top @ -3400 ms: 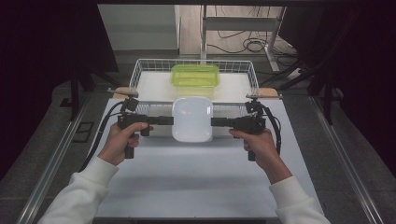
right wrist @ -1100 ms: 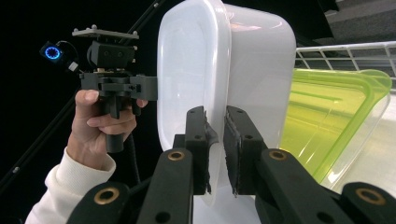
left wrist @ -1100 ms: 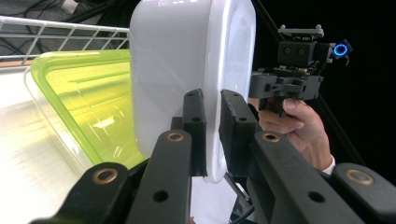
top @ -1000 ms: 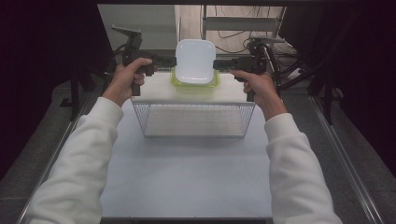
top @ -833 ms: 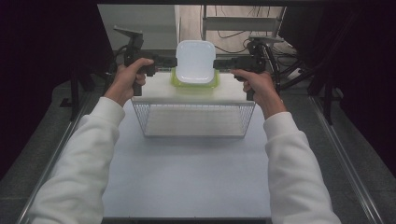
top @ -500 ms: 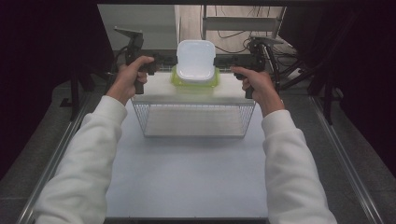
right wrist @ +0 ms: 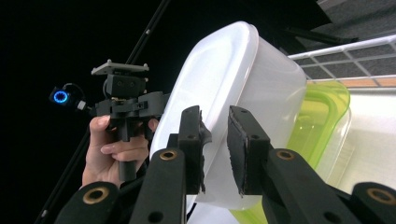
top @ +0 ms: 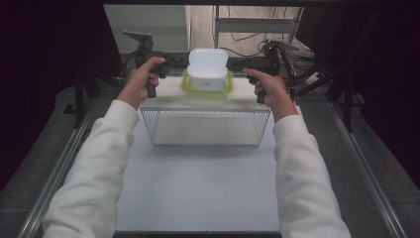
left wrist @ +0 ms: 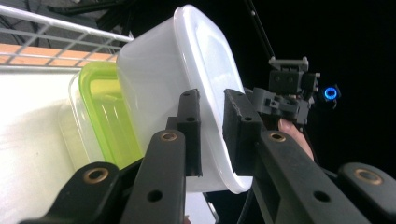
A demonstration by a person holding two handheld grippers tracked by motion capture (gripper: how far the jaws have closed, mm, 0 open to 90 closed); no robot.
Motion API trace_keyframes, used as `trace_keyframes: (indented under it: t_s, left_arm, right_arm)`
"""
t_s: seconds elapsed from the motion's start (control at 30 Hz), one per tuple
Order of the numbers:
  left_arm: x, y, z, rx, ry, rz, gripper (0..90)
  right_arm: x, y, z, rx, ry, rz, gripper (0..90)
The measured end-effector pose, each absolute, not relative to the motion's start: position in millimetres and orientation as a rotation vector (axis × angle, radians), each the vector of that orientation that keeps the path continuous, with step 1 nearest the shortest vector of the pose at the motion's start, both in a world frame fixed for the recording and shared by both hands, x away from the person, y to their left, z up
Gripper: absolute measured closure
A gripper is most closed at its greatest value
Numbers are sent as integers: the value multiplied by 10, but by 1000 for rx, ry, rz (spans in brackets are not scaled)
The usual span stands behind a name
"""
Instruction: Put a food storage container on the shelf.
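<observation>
Both the left tongs (left wrist: 212, 133) and right tongs (right wrist: 215, 149) have just been easing open, their pads now loose about the white container's (top: 208, 68) rim at top centre, so it sits nested in the green container (top: 206, 88), apparently delivered.

tub (top: 208, 68): on top of the box (top: 207, 89), between the two grippers
box: at the far end of the wire basket (top: 205, 130)
left gripper (top: 173, 62): left of tub
right gripper (top: 237, 63): right of tub
basket: on the table (top: 198, 193)
</observation>
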State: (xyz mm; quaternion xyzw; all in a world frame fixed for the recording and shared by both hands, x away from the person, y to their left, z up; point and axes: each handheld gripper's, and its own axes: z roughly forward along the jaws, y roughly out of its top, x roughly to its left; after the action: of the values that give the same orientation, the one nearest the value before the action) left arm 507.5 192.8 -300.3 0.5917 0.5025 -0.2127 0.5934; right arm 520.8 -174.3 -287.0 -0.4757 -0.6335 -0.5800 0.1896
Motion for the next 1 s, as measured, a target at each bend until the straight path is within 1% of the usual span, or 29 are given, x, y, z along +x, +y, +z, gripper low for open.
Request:
trace_keyframes:
  t_s: [0.2,0.33,0.4,0.53,0.7,0.83,0.9,1.0]
  left_arm:
    - [5108,1929,-3031,1355,1168,-505,774]
    - [5108,1914,-3034,1358,1167,-500,756]
    - [5102,1908,-3030,1357,1158,-486,719]
    - [5057,1933,-2975,1362,1127,-412,589]
    - [4953,1948,-2904,1410,1089,-353,497]
    - [4808,1952,-2866,1449,1067,-307,458]
    - [4733,1959,-2863,1449,1053,-296,450]
    - [4570,1964,-2859,1496,1029,-248,442]
  right_arm:
    - [5234,-1739,-2889,-1357,-1756,-1641,732]
    - [5242,-1725,-2905,-1362,-1753,-1642,699]
    - [5239,-1720,-2900,-1361,-1758,-1648,658]
    - [5195,-1725,-2835,-1363,-1794,-1699,572]
    - [5102,-1769,-2750,-1345,-1885,-1716,522]
    - [4986,-1798,-2696,-1318,-1964,-1721,494]
    - [4913,-1810,-2685,-1299,-1998,-1725,474]
    - [4799,-1832,-2679,-1264,-2024,-1731,462]
